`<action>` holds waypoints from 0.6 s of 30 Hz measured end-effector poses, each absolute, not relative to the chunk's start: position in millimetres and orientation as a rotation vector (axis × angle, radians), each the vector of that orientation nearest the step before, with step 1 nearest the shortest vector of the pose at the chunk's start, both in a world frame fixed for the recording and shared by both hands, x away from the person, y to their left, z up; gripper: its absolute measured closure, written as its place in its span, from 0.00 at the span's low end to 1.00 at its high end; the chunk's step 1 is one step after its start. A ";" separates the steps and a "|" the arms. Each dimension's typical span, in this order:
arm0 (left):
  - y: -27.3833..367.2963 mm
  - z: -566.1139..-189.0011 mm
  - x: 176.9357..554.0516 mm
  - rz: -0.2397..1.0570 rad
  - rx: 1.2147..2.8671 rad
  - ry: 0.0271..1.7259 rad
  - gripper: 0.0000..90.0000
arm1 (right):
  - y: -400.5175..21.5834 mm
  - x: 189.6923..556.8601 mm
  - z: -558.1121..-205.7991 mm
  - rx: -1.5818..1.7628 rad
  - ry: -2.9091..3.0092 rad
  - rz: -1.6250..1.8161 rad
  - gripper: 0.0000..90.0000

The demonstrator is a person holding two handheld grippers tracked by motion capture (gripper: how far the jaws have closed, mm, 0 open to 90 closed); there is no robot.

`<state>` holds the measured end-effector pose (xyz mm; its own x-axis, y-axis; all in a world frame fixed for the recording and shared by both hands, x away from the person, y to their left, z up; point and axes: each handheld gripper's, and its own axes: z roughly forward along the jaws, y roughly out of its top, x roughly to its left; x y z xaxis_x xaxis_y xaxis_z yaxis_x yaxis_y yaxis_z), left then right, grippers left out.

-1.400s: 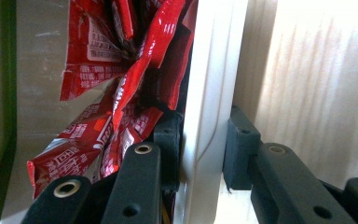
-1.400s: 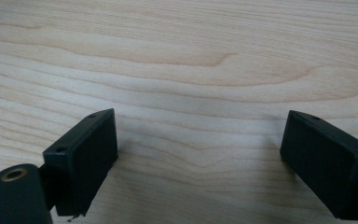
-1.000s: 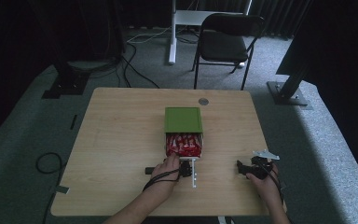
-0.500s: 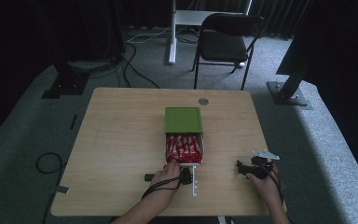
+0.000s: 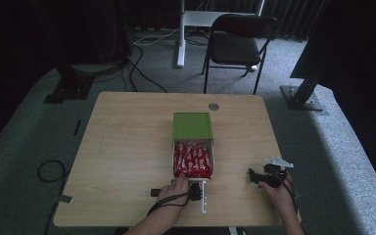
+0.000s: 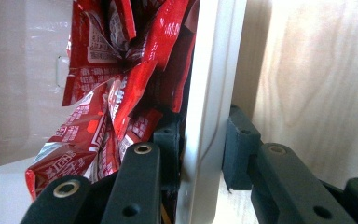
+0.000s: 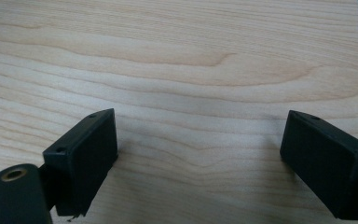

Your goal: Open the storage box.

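A green box [image 5: 192, 126] lies at the middle of the wooden table [image 5: 127, 147]. A white drawer [image 5: 173, 159] sticks out of its near end, packed with red snack packets [image 5: 192, 160]. My left gripper [image 5: 196, 188] is at the drawer's near wall. In the left gripper view it [image 6: 204, 149] is shut on the white drawer wall [image 6: 209, 93], with one jaw inside against the red packets [image 6: 121, 93] and the other outside. My right gripper [image 5: 252, 175] rests on the table to the right of the box. Its jaws [image 7: 200, 154] are wide open over bare wood.
A small grey disc [image 5: 214, 106] is set into the table beyond the box. A black folding chair [image 5: 240, 39] and a white stand [image 5: 181, 34] are behind the table. The near table edge is just behind both hands.
My left gripper has drawn back toward the near edge with the drawer, so more of the red packets show. The right gripper has stayed in place.
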<state>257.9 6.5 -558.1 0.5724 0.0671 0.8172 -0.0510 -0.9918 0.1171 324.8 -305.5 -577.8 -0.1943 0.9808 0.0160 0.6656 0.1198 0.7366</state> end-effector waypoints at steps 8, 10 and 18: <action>6.7 -556.3 248.9 1.363 2.676 0.020 0.80 | -305.5 324.8 -577.8 1.589 1.921 0.859 0.11; 6.6 -556.2 247.8 1.357 2.673 0.025 0.80 | -305.5 324.8 -577.8 1.589 1.921 0.860 0.11; 8.1 -554.4 244.3 1.323 2.678 0.034 0.80 | -305.5 324.8 -577.8 1.589 1.921 0.859 0.11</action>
